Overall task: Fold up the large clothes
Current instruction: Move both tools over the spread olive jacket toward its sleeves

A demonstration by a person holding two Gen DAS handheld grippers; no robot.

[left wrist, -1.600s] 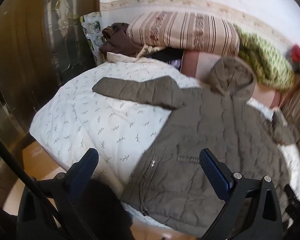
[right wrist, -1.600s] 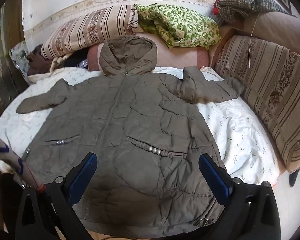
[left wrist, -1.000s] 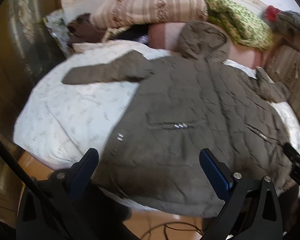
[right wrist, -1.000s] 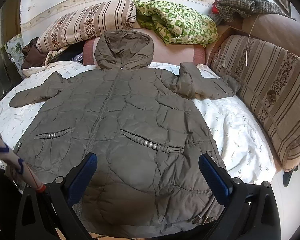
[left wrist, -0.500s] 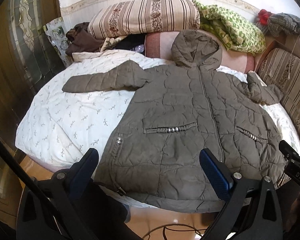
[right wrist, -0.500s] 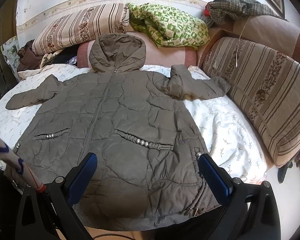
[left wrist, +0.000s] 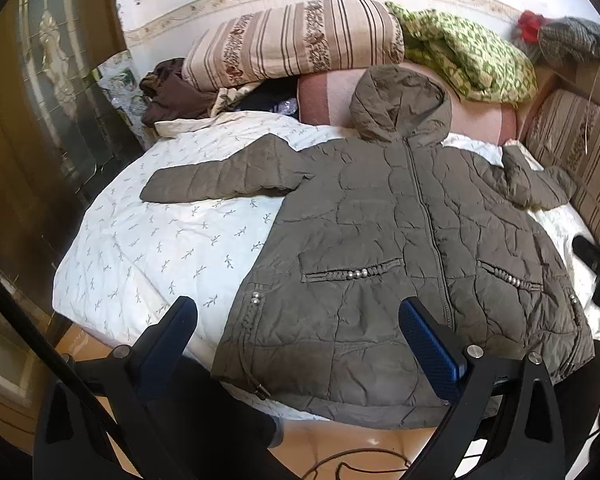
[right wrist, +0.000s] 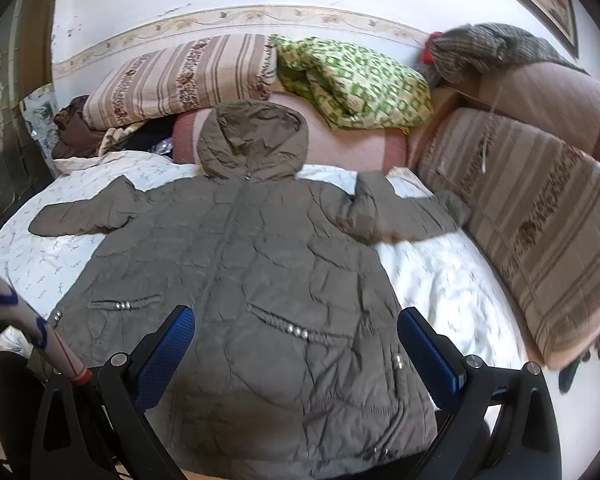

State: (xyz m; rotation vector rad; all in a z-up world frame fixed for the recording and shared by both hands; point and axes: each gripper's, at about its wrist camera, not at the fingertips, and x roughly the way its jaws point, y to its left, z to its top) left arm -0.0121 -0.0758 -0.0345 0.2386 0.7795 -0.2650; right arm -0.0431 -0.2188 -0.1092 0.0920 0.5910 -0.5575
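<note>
— since the coat (left wrist: 400,248) lies flat on the bed (left wrist: 160,248), front up, zipped, both sleeves spread and the hood against the pink bolster (left wrist: 328,100), how far along would you say the fold is?

— hardly begun, i'd judge. no crease is in it yet. the left sleeve (left wrist: 224,176) stretches out over the white sheet, the right sleeve (right wrist: 404,208) reaches toward the striped sofa cushion (right wrist: 540,216), and the hem hangs a little over the bed's near edge. sleeves, sides and hood are all left to do.

— and the grippers?

— left gripper (left wrist: 296,328) hovers over the hem's left corner, fingers spread wide and empty. right gripper (right wrist: 296,336) sits above the lower right of the coat, fingers also wide apart, holding nothing.

— anything in the way?

— going left to right: a brown garment (left wrist: 172,92) by the wall, a striped pillow (left wrist: 296,44), a green patterned blanket (left wrist: 468,60), then the sofa cushion crowding the right sleeve. the bed itself looks free around the coat.
</note>
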